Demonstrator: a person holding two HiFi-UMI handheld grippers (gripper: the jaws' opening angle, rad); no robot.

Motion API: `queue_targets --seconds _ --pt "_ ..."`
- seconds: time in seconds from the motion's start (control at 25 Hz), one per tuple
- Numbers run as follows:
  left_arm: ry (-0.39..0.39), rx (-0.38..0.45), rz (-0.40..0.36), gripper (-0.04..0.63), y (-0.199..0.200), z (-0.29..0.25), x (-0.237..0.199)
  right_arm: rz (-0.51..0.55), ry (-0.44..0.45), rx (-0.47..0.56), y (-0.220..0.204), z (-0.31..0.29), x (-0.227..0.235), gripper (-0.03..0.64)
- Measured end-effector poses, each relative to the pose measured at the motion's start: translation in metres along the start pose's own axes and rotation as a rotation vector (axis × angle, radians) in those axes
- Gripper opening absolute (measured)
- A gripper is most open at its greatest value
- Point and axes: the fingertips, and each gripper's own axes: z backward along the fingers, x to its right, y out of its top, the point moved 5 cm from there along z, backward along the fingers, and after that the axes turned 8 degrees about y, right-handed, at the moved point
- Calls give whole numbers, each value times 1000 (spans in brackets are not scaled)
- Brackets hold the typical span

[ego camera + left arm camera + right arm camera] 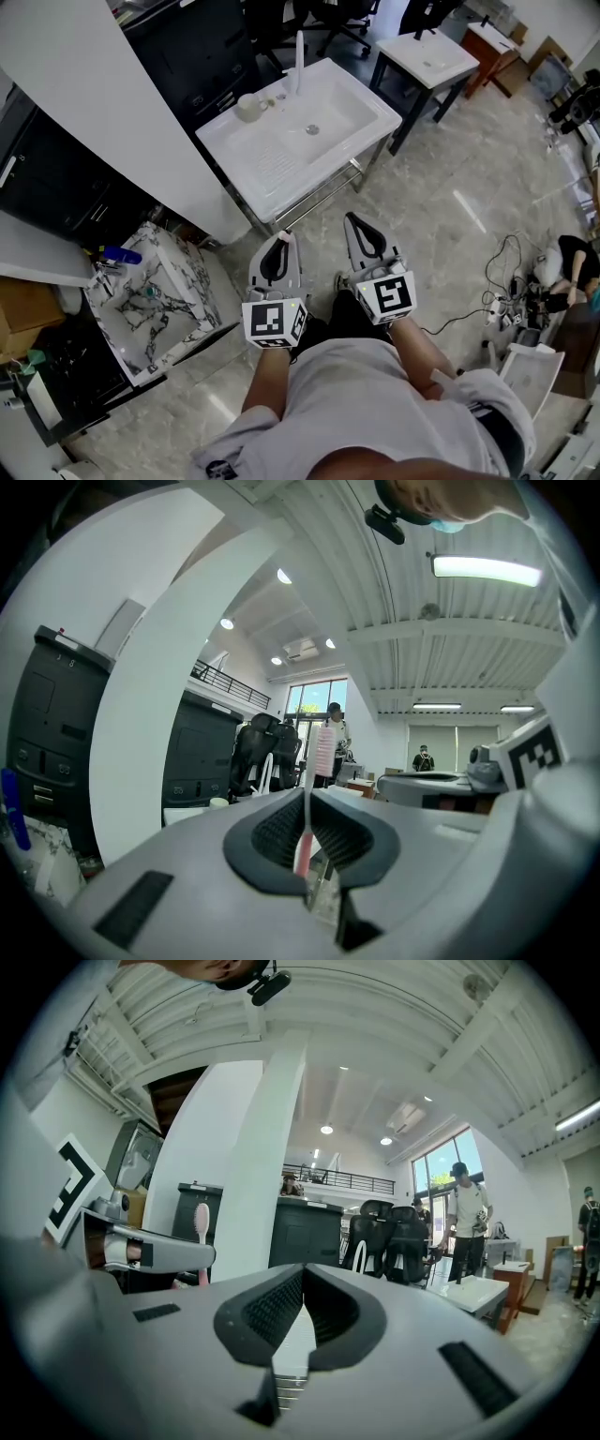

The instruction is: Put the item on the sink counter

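A pink toothbrush (324, 747) stands upright between the pads of my left gripper (307, 794), which is shut on its handle. In the right gripper view the toothbrush (201, 1227) rises above the left gripper (150, 1251) at the left. My right gripper (302, 1269) is shut with nothing in it. In the head view the left gripper (279, 244) and right gripper (356, 223) are held side by side over the floor, just short of the white sink counter (281, 159). I cannot make out the toothbrush in the head view.
On the sink's back rim stand a white faucet (299, 61) and a small cup (248, 108). A marble-patterned basin (150, 300) sits at the left, a white pillar (103, 103) beside the sink, a small white table (431, 56) behind, and cables (506, 281) at the right.
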Motion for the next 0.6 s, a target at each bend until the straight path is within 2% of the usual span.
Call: queue_targets --seconds 0.28,0.6 --pt "6 -14 -38 28 7 -38 7 -29 6 29 -4 -19 35 5" --pt "-20 -28 -68 28 6 -107 47 -48 -4 57 -9 -28 107 5"
